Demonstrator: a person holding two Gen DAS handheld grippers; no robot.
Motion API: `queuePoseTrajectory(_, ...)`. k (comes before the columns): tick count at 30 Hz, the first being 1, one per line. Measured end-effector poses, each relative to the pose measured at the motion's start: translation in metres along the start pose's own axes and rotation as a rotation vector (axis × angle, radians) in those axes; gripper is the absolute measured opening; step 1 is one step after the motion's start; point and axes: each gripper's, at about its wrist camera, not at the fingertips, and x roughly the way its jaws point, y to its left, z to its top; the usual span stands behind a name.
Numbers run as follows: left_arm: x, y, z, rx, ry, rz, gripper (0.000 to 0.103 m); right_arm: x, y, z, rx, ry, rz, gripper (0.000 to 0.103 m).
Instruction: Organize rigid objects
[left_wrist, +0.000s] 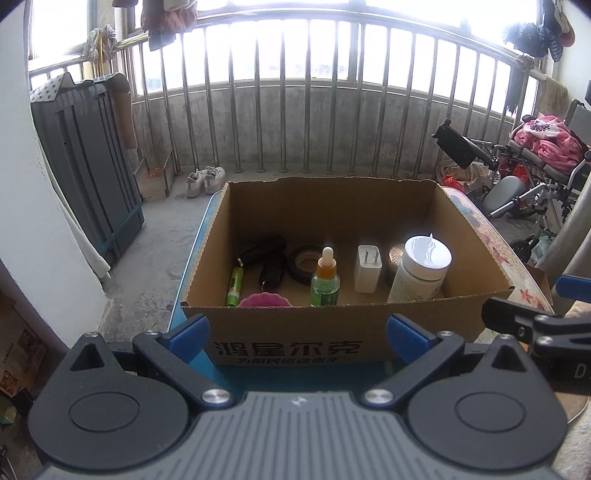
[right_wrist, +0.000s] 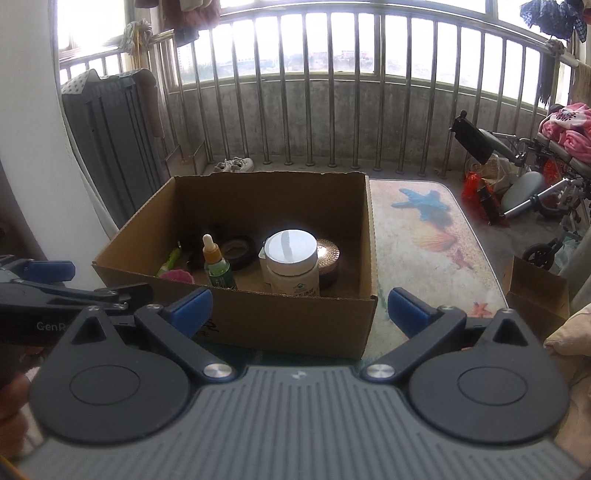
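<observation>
Both grippers waited in front of the cardboard box, and both held nothing. The left gripper had its blue fingers spread wide, and so did the right gripper. The box sat on a table with a starfish picture. Inside, along the near wall, stood a white jar with a shiny lid, a white plug, a small dropper bottle, a roll of black tape, a green tube and a pink dish. They all looked hard and light. The dropper bottle looked like glass, so it could break; its fat green body seemed the best place to pinch. The jar looked smooth and wide, so gripping its sides below the lid seemed safest.
</observation>
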Motion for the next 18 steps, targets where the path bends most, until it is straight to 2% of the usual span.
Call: queuePoseTrajectory(18, 0.017, 0.007, 0.008, 0.019, 0.031, 0.026, 0.102, 0.032, 0.0, 0.004, 0.006, 0.052, -0.01, 0.102)
